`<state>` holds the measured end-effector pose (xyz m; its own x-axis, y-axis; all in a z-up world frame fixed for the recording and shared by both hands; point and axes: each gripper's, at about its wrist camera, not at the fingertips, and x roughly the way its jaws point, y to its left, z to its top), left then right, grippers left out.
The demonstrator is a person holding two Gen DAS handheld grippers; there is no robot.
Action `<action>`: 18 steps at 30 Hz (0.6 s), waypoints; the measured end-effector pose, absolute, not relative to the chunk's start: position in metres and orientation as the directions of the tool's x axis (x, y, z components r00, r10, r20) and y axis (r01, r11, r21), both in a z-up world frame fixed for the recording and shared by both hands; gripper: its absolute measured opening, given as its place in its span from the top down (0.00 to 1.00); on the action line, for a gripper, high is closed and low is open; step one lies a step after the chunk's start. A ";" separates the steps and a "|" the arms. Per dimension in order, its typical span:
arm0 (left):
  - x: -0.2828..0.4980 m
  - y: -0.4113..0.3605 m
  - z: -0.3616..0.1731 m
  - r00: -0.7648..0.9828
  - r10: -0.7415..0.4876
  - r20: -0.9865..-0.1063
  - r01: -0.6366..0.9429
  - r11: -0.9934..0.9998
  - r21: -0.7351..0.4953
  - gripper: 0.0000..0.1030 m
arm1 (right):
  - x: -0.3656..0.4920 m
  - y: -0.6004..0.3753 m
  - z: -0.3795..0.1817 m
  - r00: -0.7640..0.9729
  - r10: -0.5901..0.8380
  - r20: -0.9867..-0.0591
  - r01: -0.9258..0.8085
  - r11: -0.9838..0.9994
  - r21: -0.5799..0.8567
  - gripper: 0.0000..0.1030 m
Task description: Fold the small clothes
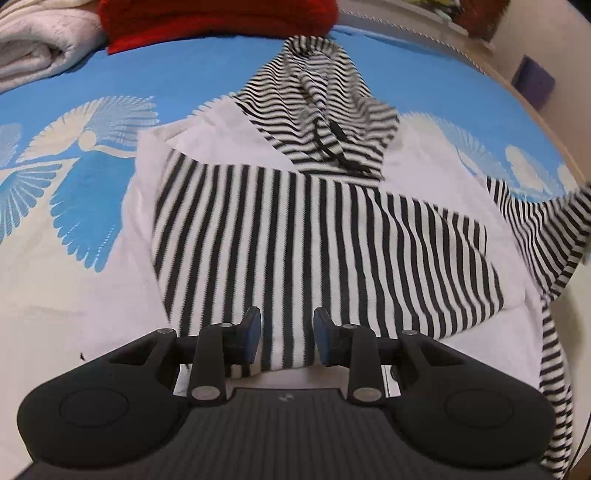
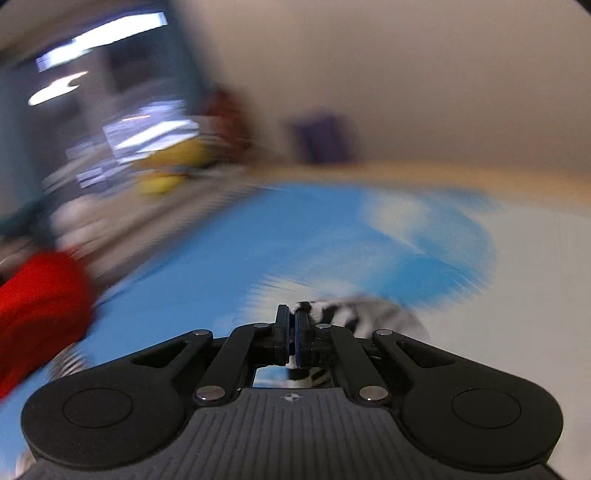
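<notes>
A small black-and-white striped hoodie (image 1: 314, 229) with white panels lies on the blue and white patterned bedspread (image 1: 92, 184), hood (image 1: 321, 107) at the far side. One striped sleeve is folded across the body. My left gripper (image 1: 286, 338) is open just above the hoodie's near edge, holding nothing. The other striped sleeve (image 1: 543, 236) is lifted at the right. In the blurred right wrist view my right gripper (image 2: 293, 332) is shut on striped fabric (image 2: 343, 314) of that sleeve, above the bedspread (image 2: 295, 236).
A red garment (image 1: 221, 22) and a folded white towel (image 1: 40, 44) lie at the bed's far left; the red garment also shows in the right wrist view (image 2: 37, 306). The bed's wooden edge (image 1: 535, 110) runs along the right, with a purple object (image 1: 533, 79) beyond.
</notes>
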<state>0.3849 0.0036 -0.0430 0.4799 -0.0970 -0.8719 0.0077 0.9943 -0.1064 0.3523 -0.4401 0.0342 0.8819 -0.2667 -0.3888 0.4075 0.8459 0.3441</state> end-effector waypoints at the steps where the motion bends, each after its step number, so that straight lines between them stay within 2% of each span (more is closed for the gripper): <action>1: 0.386 0.009 -0.041 0.483 -0.102 -0.869 -0.005 0.993 -0.119 0.67 | 0.353 -0.415 0.045 0.915 -0.191 -0.356 0.313 0.892 0.326 0.99; 3: 0.388 0.022 -0.035 0.491 -0.111 -0.864 -0.037 0.988 -0.148 0.67 | 0.355 -0.350 0.060 0.936 0.102 -0.337 0.015 0.944 0.328 0.97; 5: 0.390 0.038 -0.029 0.502 -0.112 -0.858 -0.085 0.980 -0.178 0.67 | 0.360 -0.299 0.057 0.792 0.468 -0.392 -0.265 0.842 0.470 0.94; 6: 0.390 0.045 -0.026 0.506 -0.111 -0.855 -0.108 0.976 -0.191 0.67 | 0.359 -0.278 0.052 0.707 0.573 -0.414 -0.318 0.781 0.537 0.91; 7: 0.390 0.052 -0.025 0.509 -0.110 -0.854 -0.127 0.971 -0.201 0.67 | 0.356 -0.256 0.046 0.627 0.637 -0.449 -0.337 0.741 0.581 0.84; 8: 0.391 0.058 -0.024 0.509 -0.110 -0.853 -0.142 0.968 -0.209 0.67 | 0.352 -0.239 0.041 0.573 0.651 -0.497 -0.324 0.738 0.592 0.75; 12: 0.389 0.075 -0.022 0.507 -0.119 -0.854 -0.181 0.953 -0.241 0.67 | 0.340 -0.213 0.046 0.525 0.493 -0.694 -0.141 0.854 0.501 0.70; 14: 0.387 0.078 -0.022 0.506 -0.127 -0.853 -0.189 0.949 -0.253 0.67 | 0.335 -0.223 0.050 0.538 0.445 -0.715 -0.033 0.859 0.510 0.65; 18: 0.386 0.070 -0.027 0.504 -0.131 -0.853 -0.169 0.954 -0.247 0.67 | 0.324 -0.252 0.040 0.651 0.321 -0.688 0.104 0.860 0.500 0.59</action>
<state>0.3862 0.0700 -0.0266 0.5045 -0.1311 -0.8534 -0.1695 0.9542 -0.2467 0.3239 -0.2523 0.0400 0.6506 0.3212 -0.6881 0.1040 0.8599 0.4997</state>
